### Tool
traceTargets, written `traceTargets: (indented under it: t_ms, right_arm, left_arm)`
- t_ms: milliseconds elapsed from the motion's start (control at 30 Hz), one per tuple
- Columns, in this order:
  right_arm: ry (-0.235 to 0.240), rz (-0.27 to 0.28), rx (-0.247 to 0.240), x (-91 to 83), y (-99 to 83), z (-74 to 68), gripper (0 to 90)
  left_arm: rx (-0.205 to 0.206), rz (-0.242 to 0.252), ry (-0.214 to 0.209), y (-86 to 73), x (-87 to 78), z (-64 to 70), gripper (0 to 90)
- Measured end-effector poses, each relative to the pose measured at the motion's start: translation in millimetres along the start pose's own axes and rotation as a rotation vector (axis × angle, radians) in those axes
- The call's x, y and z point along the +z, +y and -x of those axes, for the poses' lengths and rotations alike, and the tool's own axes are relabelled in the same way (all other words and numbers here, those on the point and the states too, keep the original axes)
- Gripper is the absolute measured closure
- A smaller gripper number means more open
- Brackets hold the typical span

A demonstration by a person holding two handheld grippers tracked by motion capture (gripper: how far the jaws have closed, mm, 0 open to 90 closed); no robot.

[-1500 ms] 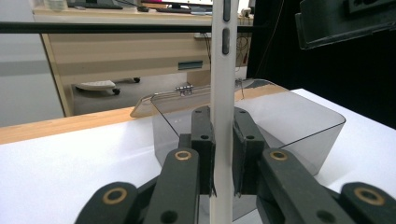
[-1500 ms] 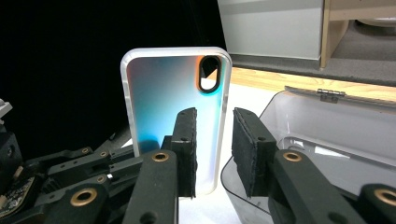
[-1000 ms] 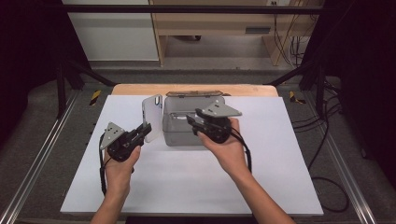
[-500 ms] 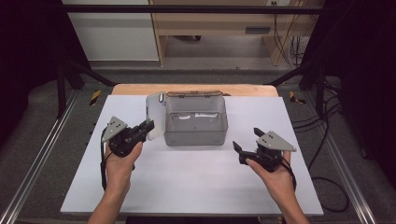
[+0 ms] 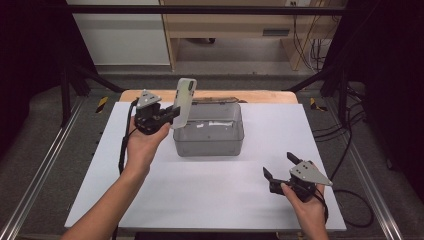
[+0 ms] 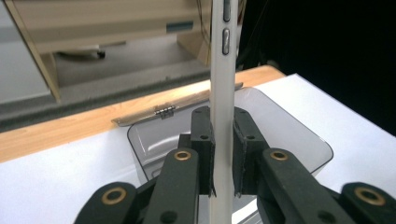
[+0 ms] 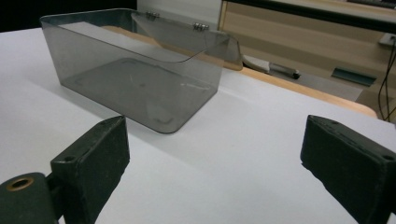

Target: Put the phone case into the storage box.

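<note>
In the high view, the left gripper (image 5: 167,116) pinches a white phone (image 5: 183,102) by its lower part and holds it upright in the air, just beside the left wall of the grey transparent box (image 5: 208,148). The box stands open on the white table (image 5: 210,195), and its lid lies back toward the far wooden edge. The right gripper (image 5: 280,166) rests near the front right of the table, well apart from the box, with its jaws spread and nothing between them.

In the left gripper view, the two pads press on both faces of the phone (image 6: 222,93), seen edge-on. The grip is low and narrow, so I think the phone could tilt or slide out if the hand turns quickly. The near wall of the box (image 6: 280,135) could also catch its lower end.

In the right gripper view, the box (image 7: 140,74) looks empty, and the table before it is free.
</note>
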State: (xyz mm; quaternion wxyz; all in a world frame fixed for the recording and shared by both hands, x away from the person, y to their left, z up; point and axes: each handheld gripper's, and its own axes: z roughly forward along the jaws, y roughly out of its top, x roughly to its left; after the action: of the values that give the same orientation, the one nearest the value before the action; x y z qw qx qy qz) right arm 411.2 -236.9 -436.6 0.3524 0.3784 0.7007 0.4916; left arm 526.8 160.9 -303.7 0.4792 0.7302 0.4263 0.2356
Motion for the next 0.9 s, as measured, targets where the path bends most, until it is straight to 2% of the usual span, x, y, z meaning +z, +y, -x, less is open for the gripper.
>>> traceTargets:
  t_ms: [200,233,300,433,533,633,700,900]
  right_arm:
    - [-0.007,0.030,0.037,-6.4,-4.2,6.8,7.7]
    - [-0.013,0.021,0.041,-6.5,-6.4,6.2,7.9]
    - [-0.003,0.019,0.037,-5.9,-6.8,3.9,7.9]
    - [0.001,0.026,0.024,-6.1,-4.6,0.8,8.0]
    - [0.001,0.025,0.013,-6.3,-4.5,-1.2,8.0]
    - [0.011,0.018,0.016,-6.1,-4.9,-3.7,8.0]
    - [0.014,0.018,0.001,-5.9,-3.9,-5.8,8.0]
    - [0.017,0.012,-0.023,-5.5,-3.6,-8.5,8.0]
  left_arm:
    - [-0.014,-0.097,0.028,12.8,24.9,4.2,80.9]
    - [-0.032,-0.122,0.040,14.1,31.7,2.4,80.9]
    - [-0.039,-0.137,0.047,14.5,35.1,1.1,80.9]
    - [-0.060,-0.190,0.091,13.9,48.4,-5.5,80.9]
    - [-0.087,-0.212,0.115,13.4,55.7,-11.2,80.9]
    - [-0.096,-0.233,0.137,13.7,59.3,-14.5,80.9]
    - [-0.106,-0.240,0.148,13.9,60.6,-15.7,80.9]
    - [-0.109,-0.267,0.169,13.0,64.1,-15.5,80.9]
